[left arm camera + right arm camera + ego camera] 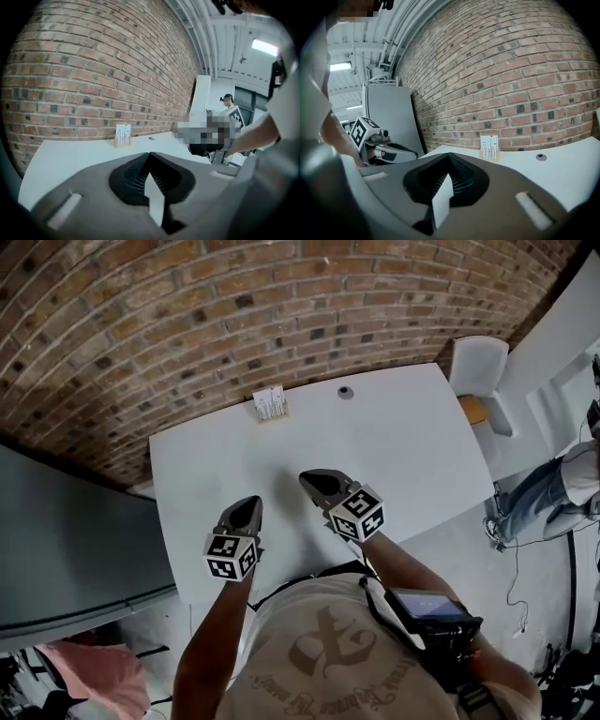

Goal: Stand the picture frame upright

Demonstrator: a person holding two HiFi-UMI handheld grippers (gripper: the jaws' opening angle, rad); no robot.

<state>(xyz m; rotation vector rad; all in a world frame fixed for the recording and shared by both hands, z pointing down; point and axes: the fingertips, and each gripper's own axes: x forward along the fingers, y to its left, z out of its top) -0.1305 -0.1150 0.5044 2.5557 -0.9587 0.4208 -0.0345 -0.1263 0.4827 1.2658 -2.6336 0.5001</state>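
The picture frame [270, 403] seems already upright at the far edge of the table [403, 456]. The left gripper [247, 512] and right gripper [319, 486] hover well apart from it, both closed and empty. Probably only a check remains.

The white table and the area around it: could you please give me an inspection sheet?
Surface: white table, bare apart from two items.
Job's things: picture frame standing upright at the far edge, by the brick wall.
Clutter: one small dark round thing near the frame.
Grippers: left tongs and right tongs both shut, empty, over the near edge.
Cables: thin cable on the floor at right.
Surroundings: white chair; a person at right.
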